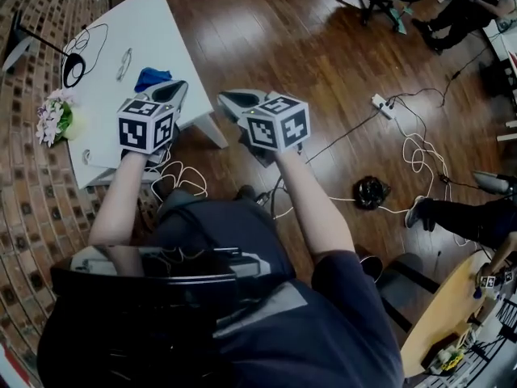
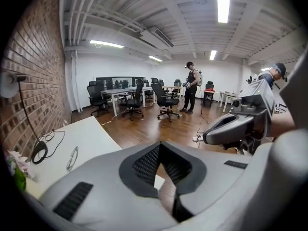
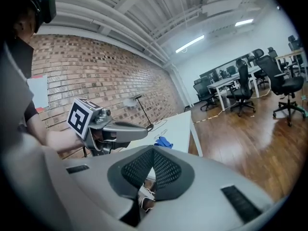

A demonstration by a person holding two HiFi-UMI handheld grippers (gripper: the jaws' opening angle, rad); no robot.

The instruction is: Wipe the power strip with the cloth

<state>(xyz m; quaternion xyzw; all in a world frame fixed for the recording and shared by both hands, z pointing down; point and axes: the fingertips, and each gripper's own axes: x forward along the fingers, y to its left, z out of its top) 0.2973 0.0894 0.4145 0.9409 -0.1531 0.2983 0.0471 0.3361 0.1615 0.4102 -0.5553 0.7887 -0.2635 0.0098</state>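
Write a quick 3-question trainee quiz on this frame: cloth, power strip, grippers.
1. True or false: the blue cloth lies on the white table.
2. Where is the white power strip? A) on the table B) on the wooden floor C) in a drawer
3. How do the jaws of the left gripper and the right gripper stand, and what do they hold?

Key
1. True.
2. B.
3. Both shut, holding nothing.
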